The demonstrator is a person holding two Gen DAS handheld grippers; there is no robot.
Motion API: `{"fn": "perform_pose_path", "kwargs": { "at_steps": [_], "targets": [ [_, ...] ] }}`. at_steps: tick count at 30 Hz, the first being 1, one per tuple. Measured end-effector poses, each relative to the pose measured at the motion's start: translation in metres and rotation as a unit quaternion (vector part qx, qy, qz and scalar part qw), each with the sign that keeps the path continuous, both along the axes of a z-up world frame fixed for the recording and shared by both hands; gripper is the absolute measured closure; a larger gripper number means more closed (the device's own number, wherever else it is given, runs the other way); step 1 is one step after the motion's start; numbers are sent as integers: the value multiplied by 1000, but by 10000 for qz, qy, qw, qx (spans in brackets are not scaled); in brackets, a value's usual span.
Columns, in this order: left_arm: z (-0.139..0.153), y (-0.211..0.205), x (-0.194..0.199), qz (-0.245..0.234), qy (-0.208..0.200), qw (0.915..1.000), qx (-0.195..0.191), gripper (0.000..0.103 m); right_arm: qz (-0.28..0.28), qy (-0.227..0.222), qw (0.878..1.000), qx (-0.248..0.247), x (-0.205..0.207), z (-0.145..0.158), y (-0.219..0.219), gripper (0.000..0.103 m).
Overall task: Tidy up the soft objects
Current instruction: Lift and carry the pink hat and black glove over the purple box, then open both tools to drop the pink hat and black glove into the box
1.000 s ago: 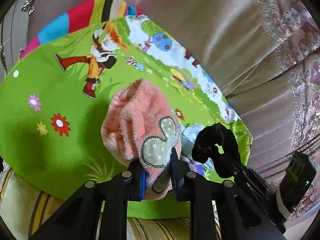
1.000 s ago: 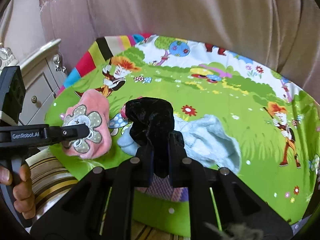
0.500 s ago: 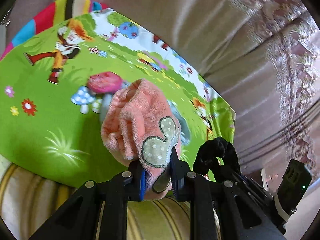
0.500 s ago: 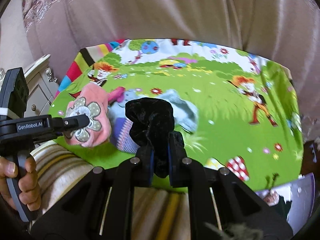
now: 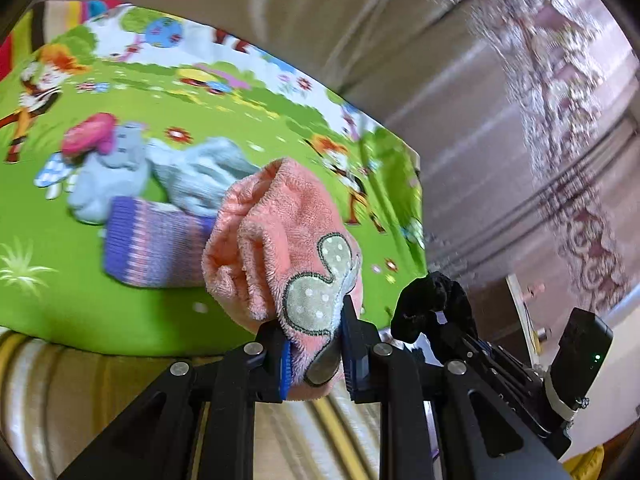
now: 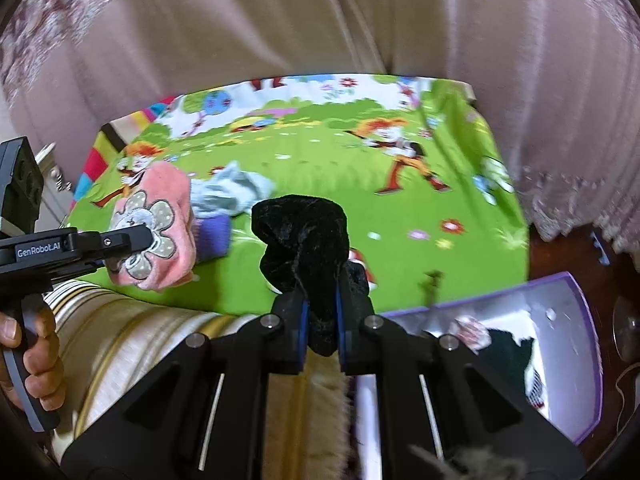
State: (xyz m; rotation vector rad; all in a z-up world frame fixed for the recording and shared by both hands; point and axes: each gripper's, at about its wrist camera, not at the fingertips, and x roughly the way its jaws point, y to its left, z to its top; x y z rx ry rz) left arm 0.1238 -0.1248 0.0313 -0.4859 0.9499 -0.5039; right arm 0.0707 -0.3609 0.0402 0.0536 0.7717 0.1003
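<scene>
My left gripper (image 5: 314, 354) is shut on a fuzzy pink sock (image 5: 280, 236) with a grey spotted flower patch, lifted above the green cartoon mat (image 5: 120, 300). From the right wrist view the same pink sock (image 6: 154, 232) hangs at the left in the left gripper (image 6: 146, 240). My right gripper (image 6: 322, 320) is shut on a black velvet scrunchie (image 6: 300, 236), which also shows at the lower right of the left wrist view as a black scrunchie (image 5: 430, 300). A pale blue sock (image 5: 200, 180) and a purple striped sock (image 5: 152, 248) lie on the mat.
A purple-rimmed white box (image 6: 560, 320) holding some dark and pale items sits at the lower right, beside the mat. A striped cushion (image 6: 140, 340) lies under the mat's near edge. Beige curtains (image 6: 320, 20) hang behind. A hand (image 6: 24, 360) grips the left handle.
Both grippers have swept rightward with their loads still held. The mat slid left in view, the socks on it came into sight, and the purple box appeared at the right.
</scene>
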Motion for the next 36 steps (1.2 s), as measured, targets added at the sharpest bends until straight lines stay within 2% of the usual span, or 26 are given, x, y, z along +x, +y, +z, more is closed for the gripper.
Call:
{"fn": "perform_pose_path", "kwargs": {
  "at_steps": [12, 19, 28, 31, 32, 34, 35, 36],
  "targets": [
    [16, -103, -15, -1061, -141, 9941, 194, 82, -1172, 308, 9926, 10, -55, -21, -110, 89],
    [20, -172, -33, -1784, -230, 9829, 395, 82, -1938, 565, 9794, 61, -88, -40, -174, 89],
    [16, -251, -51, -2547, -253, 9645, 652, 82, -2429, 636, 9677, 221, -106, -53, -216, 89],
    [13, -272, -56, -2768, -228, 9580, 720, 81, -2531, 659, 9649, 245, -109, -55, -225, 86],
    [11, -279, -58, -2832, -209, 9559, 751, 75, -2559, 664, 9641, 240, -110, -56, -228, 82],
    [4, -292, -58, -2975, -150, 9509, 835, 61, -2632, 673, 9621, 216, -112, -58, -233, 69],
    [1, -300, -58, -3024, -110, 9488, 912, 50, -2682, 647, 9610, 213, -114, -58, -235, 58],
    [-2, -304, -58, -3040, -76, 9477, 966, 44, -2704, 617, 9605, 230, -116, -58, -238, 52]
  ]
}}
